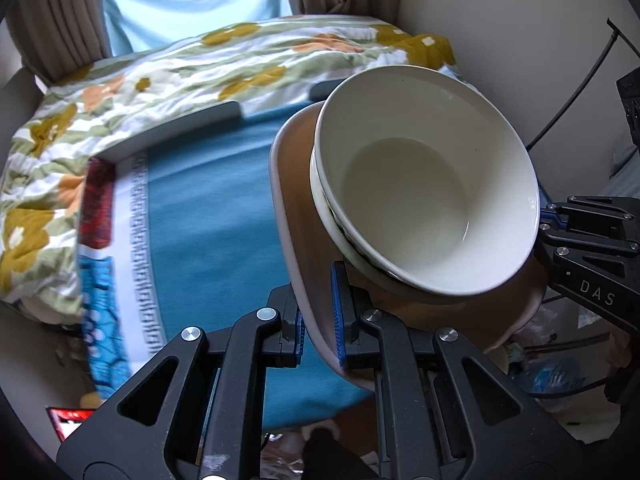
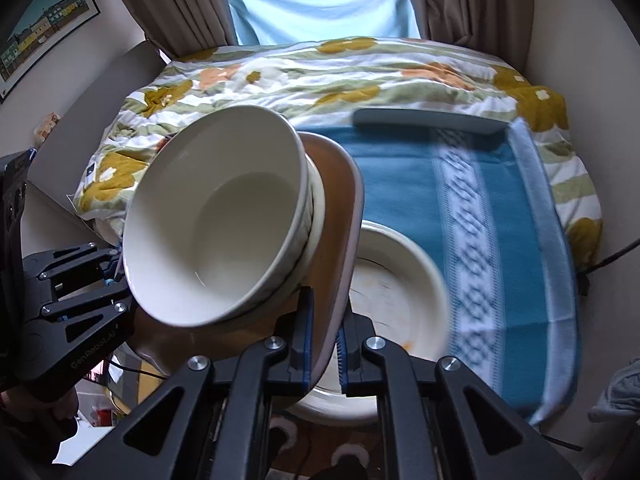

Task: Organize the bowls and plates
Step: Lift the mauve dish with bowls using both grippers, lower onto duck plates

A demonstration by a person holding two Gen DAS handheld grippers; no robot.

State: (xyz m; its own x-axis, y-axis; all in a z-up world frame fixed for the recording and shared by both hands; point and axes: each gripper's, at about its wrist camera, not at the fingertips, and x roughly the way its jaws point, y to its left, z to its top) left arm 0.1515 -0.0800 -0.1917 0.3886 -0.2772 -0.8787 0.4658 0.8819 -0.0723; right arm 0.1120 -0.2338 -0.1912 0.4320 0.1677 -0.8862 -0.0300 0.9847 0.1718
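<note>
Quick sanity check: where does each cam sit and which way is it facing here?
Left wrist: on the left gripper, looking steeply down along its fingers at the pink plate, which carries stacked white bowls over a blue towel; the right gripper shows at the right edge.
Right wrist: on the right gripper, same downward angle, clamping the plate's opposite rim; the left gripper and a hand show at left, a large white dish below.
Shared: plate, bowls, towel, floral bedding, curtains.

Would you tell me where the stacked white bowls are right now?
The bowls sit on the tan plate, which both grippers hold by opposite rims above the blue towel; left, right.
</note>
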